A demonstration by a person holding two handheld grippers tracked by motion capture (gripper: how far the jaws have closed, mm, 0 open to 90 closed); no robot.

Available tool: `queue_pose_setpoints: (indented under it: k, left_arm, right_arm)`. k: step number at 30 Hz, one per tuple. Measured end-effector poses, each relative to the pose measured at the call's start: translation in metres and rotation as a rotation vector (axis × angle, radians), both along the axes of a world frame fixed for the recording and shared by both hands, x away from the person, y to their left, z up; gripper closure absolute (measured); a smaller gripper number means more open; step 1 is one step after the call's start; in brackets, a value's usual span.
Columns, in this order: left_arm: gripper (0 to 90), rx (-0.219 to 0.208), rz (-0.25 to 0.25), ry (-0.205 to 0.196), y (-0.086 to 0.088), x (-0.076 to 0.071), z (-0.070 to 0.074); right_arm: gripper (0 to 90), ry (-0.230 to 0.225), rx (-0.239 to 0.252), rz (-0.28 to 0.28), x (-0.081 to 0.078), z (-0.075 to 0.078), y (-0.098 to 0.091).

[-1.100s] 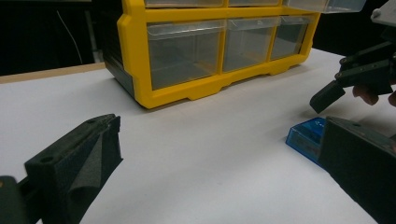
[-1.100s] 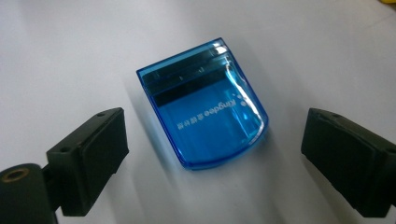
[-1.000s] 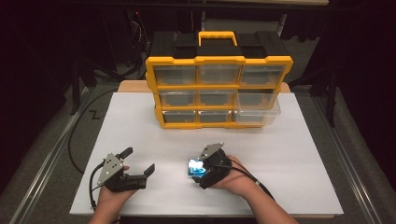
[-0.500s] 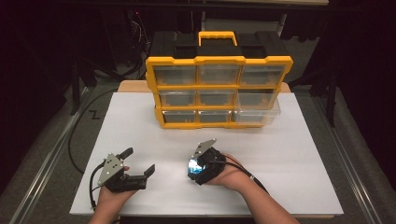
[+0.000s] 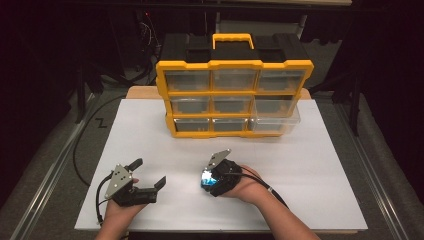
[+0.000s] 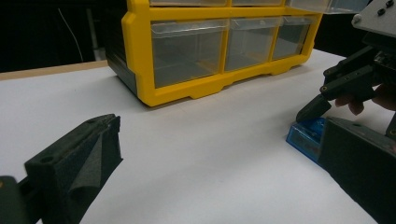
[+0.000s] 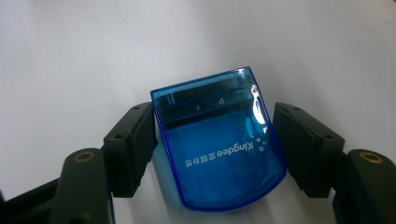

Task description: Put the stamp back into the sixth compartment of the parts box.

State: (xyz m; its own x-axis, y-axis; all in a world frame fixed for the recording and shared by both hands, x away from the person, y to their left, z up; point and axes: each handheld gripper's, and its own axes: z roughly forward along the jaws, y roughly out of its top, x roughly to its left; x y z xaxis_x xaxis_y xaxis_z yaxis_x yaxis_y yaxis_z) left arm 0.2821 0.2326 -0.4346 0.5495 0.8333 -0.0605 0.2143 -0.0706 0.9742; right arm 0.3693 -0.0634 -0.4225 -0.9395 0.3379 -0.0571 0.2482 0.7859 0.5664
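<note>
A flat blue translucent case (image 7: 217,149) with white lettering lies on the white table. My right gripper (image 7: 215,144) points down over it, open. Its jaws straddle the case: the left pad (image 7: 135,140) sits at the case's edge and the right pad (image 7: 303,144) stands a little off it. From above, the right gripper (image 5: 212,180) and the blue case (image 5: 206,177) are front centre. My left gripper (image 5: 148,172) rests front left, open and holding nothing. The left gripper view (image 6: 219,140) looks past its jaws to the case (image 6: 306,135) and the right gripper (image 6: 322,105).
A yellow drawer organizer (image 5: 234,95) with clear drawers and a black top stands at the back centre of the white tabletop (image 5: 325,165). One drawer on its right side (image 5: 277,115) is pulled out a little. Dark floor and cables surround the table.
My right gripper has shifted slightly left and tipped further down over the blue case. The left gripper has stayed where it was.
</note>
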Motion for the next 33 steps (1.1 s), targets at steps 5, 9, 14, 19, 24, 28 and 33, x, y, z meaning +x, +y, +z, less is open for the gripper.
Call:
queue_pose_setpoints:
  k: [5, 9, 14, 19, 24, 28, 33]
  left_arm:
    - [0.3, 0.003, 0.001, 0.004, 0.0006, -0.0002, 0.0001]
    - [0.3, 0.005, 0.002, 0.001, 0.0011, -0.001, 0.0004]
    - [0.3, 0.01, -0.003, 0.001, 0.0001, -0.0012, 0.0002]
    - [0.3, 0.014, -0.001, 0.001, -0.0007, -0.0009, -0.0004]
    - [0.3, 0.012, 0.001, 0.0, -0.001, -0.0011, -0.0002]
    - [0.3, 0.01, 0.005, 0.005, -0.0014, 0.0004, -0.0008]
    - [0.3, 0.009, 0.008, 0.002, -0.0014, 0.0007, -0.0009]
  right_arm:
    - [37.8, 0.0, -0.009, -0.001, 0.0003, -0.0005, -0.0005]
    - [42.4, 0.004, -0.009, 0.011, 0.0007, -0.0003, -0.0013]
    - [43.5, 0.004, -0.01, 0.019, 0.0006, 0.0001, -0.0017]
    - [43.6, -0.004, -0.017, 0.018, -0.0004, 0.0004, -0.0016]
    - [43.7, 0.004, -0.013, 0.018, 0.0002, 0.0005, -0.0019]
    - [43.7, 0.001, -0.017, 0.02, -0.0003, 0.001, -0.0016]
    - [43.8, 0.001, -0.018, 0.019, -0.0006, 0.0033, -0.0037]
